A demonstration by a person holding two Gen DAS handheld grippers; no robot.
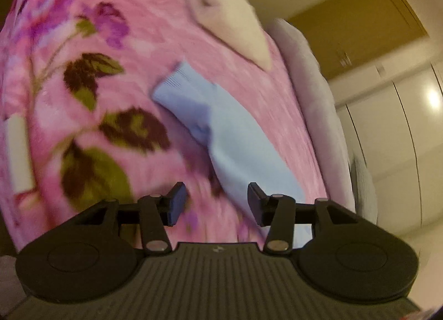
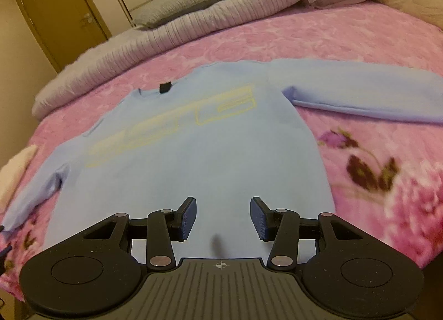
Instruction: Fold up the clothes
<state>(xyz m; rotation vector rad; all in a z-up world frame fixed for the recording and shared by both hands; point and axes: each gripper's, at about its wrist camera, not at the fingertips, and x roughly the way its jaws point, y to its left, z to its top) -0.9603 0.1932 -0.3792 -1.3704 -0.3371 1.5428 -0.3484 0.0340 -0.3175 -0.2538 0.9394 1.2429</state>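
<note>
— What were the left tongs point(image 1: 213, 203) doing?
— Gaping wide with nothing between them, just above the sweatshirt's sleeve point(image 1: 221, 129), which lay along the pink floral blanket point(image 1: 110, 71).
— And the right tongs point(image 2: 223, 217)?
— Parted as well, empty, poised over the hem of the light blue sweatshirt point(image 2: 193, 154). It lay spread flat on the bed, sleeves out to both sides.

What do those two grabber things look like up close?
Both look alike. The left hand-held gripper and the right hand-held gripper are black, with two round side bulges, silver rivets on the linkage arms and a ribbed grey top plate bearing a small crosshair mark. The finger pads are dark blue and textured. No cables or sleeves show.
</note>
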